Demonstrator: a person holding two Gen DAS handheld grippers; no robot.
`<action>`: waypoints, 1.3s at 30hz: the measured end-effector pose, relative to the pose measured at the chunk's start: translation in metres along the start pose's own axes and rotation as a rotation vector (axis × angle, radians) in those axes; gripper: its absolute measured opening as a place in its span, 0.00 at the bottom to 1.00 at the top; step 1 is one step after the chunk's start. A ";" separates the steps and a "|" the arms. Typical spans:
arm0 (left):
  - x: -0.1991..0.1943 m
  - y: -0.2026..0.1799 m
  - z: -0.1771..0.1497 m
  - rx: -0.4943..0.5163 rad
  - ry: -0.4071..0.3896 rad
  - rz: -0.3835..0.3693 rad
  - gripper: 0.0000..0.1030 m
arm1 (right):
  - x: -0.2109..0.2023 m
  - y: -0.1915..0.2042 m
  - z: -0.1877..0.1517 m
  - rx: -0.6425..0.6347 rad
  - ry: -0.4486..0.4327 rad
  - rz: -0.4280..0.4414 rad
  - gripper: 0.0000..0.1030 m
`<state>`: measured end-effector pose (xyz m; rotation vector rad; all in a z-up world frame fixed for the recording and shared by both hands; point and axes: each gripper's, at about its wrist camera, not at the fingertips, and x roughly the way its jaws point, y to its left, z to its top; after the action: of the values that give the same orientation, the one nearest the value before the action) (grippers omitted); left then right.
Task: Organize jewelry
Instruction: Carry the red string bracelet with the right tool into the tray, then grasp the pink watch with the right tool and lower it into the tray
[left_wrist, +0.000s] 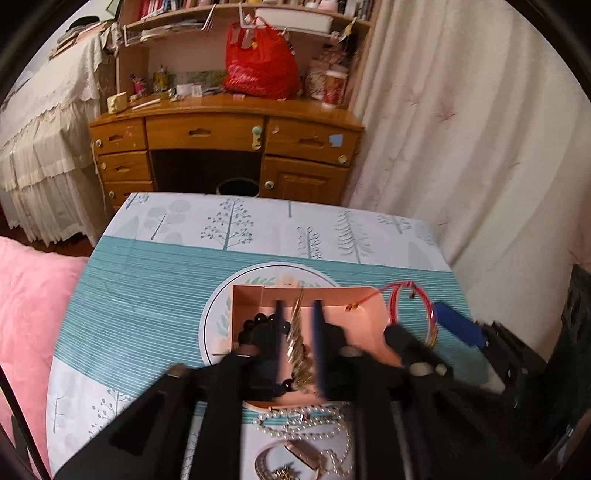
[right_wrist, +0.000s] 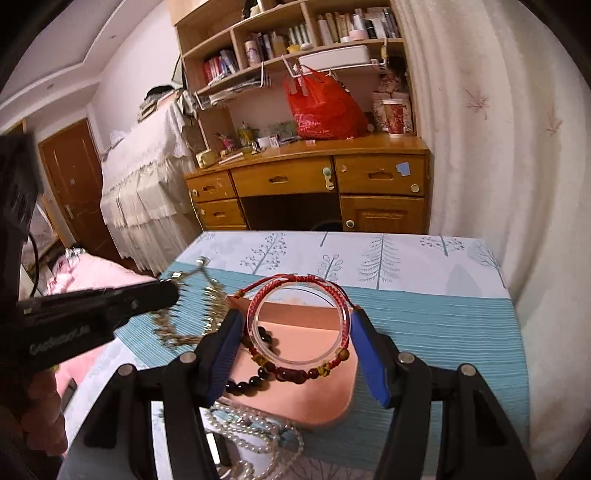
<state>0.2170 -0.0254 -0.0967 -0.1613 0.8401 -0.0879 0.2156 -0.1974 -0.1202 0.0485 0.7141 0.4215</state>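
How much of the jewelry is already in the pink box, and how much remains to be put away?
Done: a dark bead bracelet lies in the pink box. In hand: the left gripper holds a gold chain over the box, and the right gripper holds red bracelets with a clear bangle between its fingers above it. Left: a pearl necklace and more gold pieces lie on the table in front of the box.

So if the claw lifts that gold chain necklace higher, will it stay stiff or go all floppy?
Probably floppy: the gold chain necklace already droops and bends in loops below the left claw pinching it. It likely swings too, since it looks blurred. It seems light, as a thin pinch holds it over the pink box.
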 end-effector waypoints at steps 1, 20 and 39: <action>0.005 0.000 0.002 0.000 0.010 0.020 0.49 | 0.006 0.000 -0.001 -0.002 0.021 -0.001 0.60; 0.027 0.081 -0.062 -0.135 0.240 0.169 0.74 | 0.011 0.008 -0.060 0.223 0.191 0.005 0.78; 0.021 0.103 -0.121 0.039 0.410 0.055 0.78 | 0.006 0.078 -0.116 0.008 0.250 -0.174 0.66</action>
<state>0.1423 0.0595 -0.2096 -0.0840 1.2499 -0.0868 0.1169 -0.1349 -0.1981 -0.0600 0.9581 0.2595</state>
